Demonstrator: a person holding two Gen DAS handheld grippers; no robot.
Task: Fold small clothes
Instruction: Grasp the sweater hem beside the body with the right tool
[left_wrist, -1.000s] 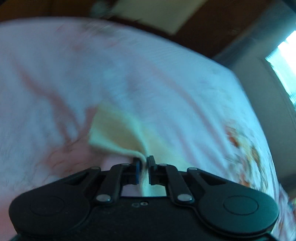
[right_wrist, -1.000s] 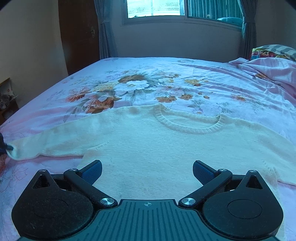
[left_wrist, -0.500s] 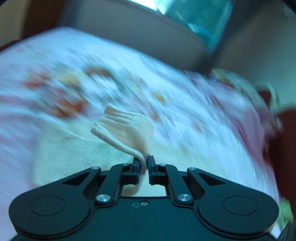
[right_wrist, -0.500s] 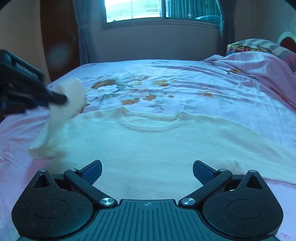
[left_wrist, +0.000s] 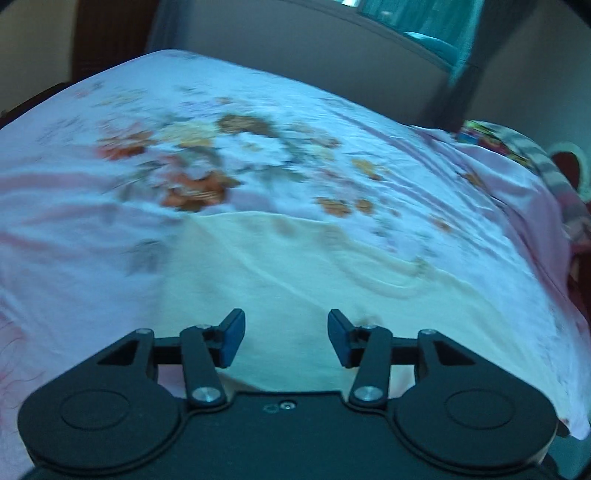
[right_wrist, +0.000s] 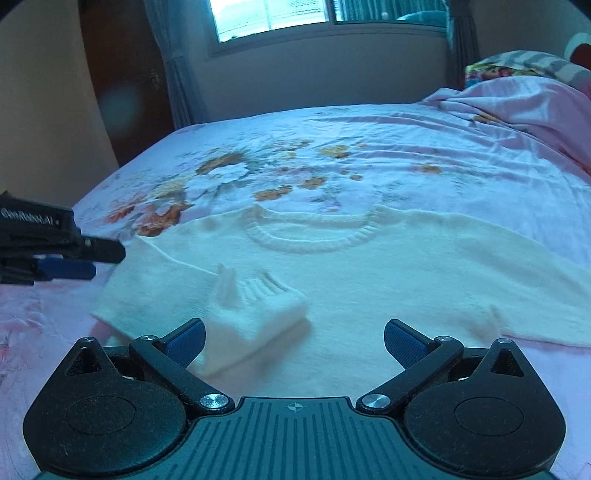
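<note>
Sleeve (right_wrist: 255, 306) lies folded across the sweater (right_wrist: 369, 280) – so left claw (left_wrist: 286, 338) gapes empty; right claw (right_wrist: 293, 341) hovers spread, holding nothing.

left wrist view low over sweater (left_wrist: 295, 266), right wrist view behind it, both facing window (right_wrist: 273, 14)

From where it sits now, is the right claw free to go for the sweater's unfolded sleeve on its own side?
Probably yes. The right claw is open and empty above the sweater, and the unfolded sleeve lies flat on the bedsheet with nothing on it. The left claw is off at the opposite edge.
</note>
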